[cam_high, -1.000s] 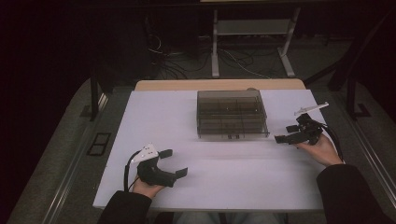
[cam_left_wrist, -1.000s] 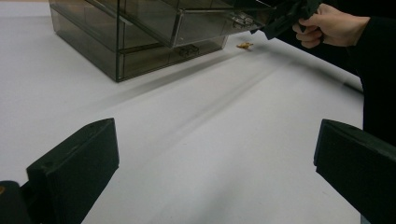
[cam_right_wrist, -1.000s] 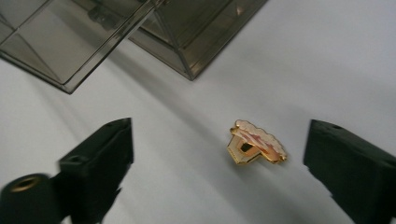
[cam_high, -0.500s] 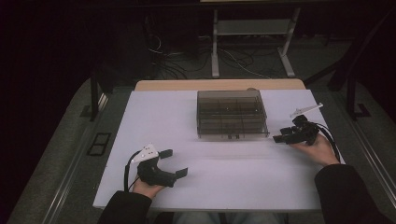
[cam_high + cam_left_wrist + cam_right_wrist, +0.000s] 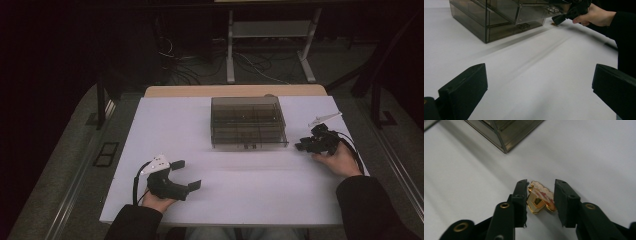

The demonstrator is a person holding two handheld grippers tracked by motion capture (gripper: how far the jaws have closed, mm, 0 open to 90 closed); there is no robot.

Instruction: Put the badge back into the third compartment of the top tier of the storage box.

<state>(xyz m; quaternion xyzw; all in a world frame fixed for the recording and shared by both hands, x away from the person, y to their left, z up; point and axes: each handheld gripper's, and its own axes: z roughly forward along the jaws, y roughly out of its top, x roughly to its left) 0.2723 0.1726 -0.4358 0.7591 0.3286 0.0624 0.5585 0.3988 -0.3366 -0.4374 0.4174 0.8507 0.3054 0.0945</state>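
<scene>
A small gold and pink enamel pin [image 5: 541, 199] lies flat on the white table [image 5: 240, 190], just right of the smoky clear drawer box [image 5: 248, 121]. My right gripper [image 5: 541, 192] is low over the table with the pin between its jaws. The jaws have just been closing and stand tight at the pin's two sides, and I see no clear press on it. In the high view that gripper [image 5: 300, 146] points left toward the box's front right corner. My left gripper [image 5: 189, 174] rests near the front left of the table, open and holding nothing.
The box [image 5: 499, 15] has several shallow drawers with small latches on its front. The left gripper view shows the other hand [image 5: 596, 16] and the pin [image 5: 553, 23] beside the box. Table legs and cables lie on the dark floor behind.
My right gripper has lowered a little toward the table and its jaws have narrowed around the pin. The left gripper has stayed put.
</scene>
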